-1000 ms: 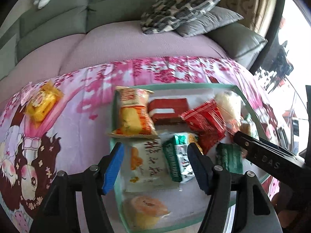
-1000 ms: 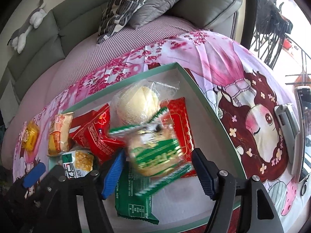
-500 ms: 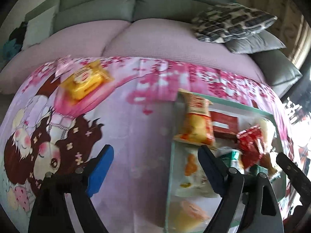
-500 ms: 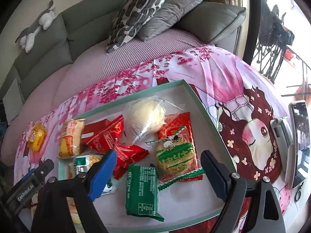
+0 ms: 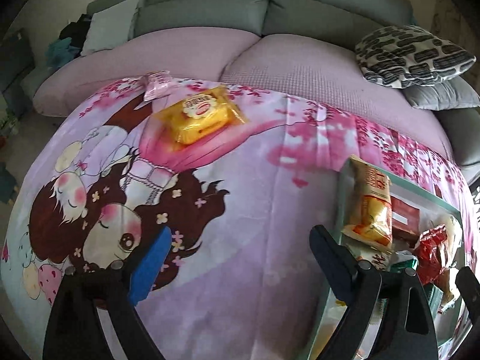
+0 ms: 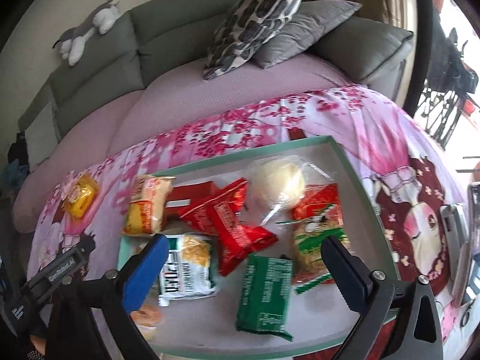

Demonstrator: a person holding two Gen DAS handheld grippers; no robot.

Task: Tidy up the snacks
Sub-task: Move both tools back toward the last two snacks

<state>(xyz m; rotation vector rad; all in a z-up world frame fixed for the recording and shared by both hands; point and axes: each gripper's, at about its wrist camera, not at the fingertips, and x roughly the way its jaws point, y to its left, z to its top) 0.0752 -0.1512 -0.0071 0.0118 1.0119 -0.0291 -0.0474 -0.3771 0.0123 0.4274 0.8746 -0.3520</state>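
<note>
My left tongs (image 5: 240, 258) have swung off the shallow mint-green tray (image 5: 420, 193), which a second ago sat straight ahead of them and now lies off to their right. Their jaws are opening wide, with only the pink cartoon-print cloth (image 5: 255, 210) between them. My right tongs (image 6: 243, 258) have let go of the green-and-white wrapped cake (image 6: 315, 240) they framed closely a second ago; it lies in the tray by their right pad. These jaws are opening to their widest, empty, above the tray (image 6: 339, 153).

I judge both drops are finished and the left side is lining up the next pickup.

That target is a bright yellow, pillow-shaped plastic snack packet (image 5: 199, 115) with a red-and-white round label, lying flat on the cloth well ahead of the left tongs and slightly to their left. A small pale pink sachet (image 5: 156, 84) lies just beyond it. Its film looks glossy and puffy, so I expect it to be slippery.
</note>
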